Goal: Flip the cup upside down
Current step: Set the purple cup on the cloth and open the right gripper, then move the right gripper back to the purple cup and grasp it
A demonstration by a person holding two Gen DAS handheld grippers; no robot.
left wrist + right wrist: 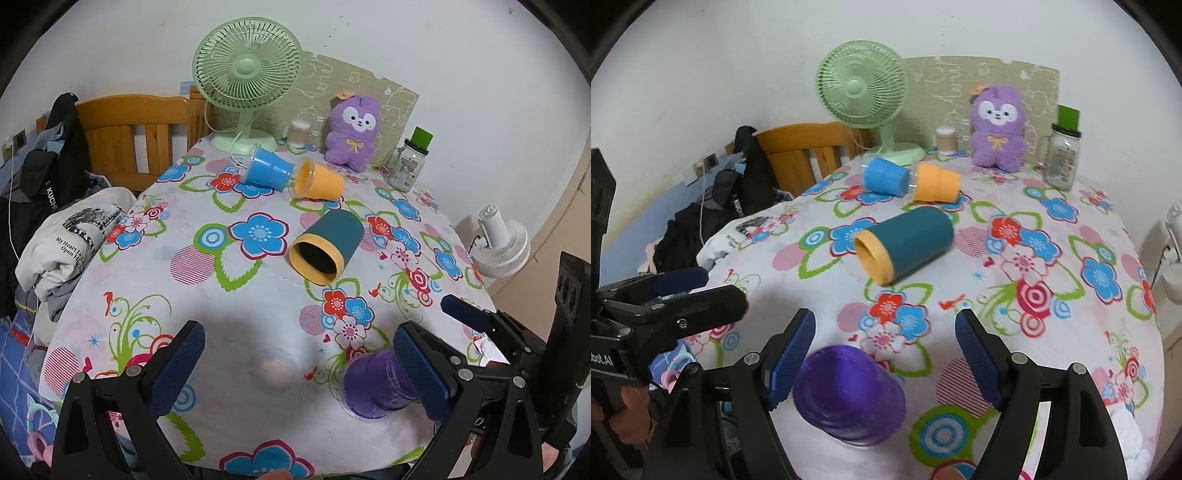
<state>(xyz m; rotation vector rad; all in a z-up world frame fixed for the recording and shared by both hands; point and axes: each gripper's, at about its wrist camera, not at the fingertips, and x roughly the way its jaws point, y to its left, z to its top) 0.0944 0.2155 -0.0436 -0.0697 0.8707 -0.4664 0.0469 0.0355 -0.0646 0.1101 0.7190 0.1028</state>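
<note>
A purple cup point(849, 395) stands mouth-down on the flowered tablecloth point(1015, 236), between the open fingers of my right gripper point(884, 354), close to the left finger. In the left wrist view the purple cup point(376, 384) sits just beside the right finger of my open, empty left gripper point(299, 365). A teal cup with a yellow rim point(327, 243) point(905, 245) lies on its side mid-table. A blue cup point(267, 171) point(886, 181) and an orange cup point(319, 181) point(936, 182) lie on their sides further back.
A green fan point(245, 70), a purple plush point(354, 127), a glass jar with a green lid point(408, 162) and a small container point(299, 133) stand along the back. A wooden bed frame point(136, 129) and clothes point(70, 236) are left; a white fan point(500, 243) right.
</note>
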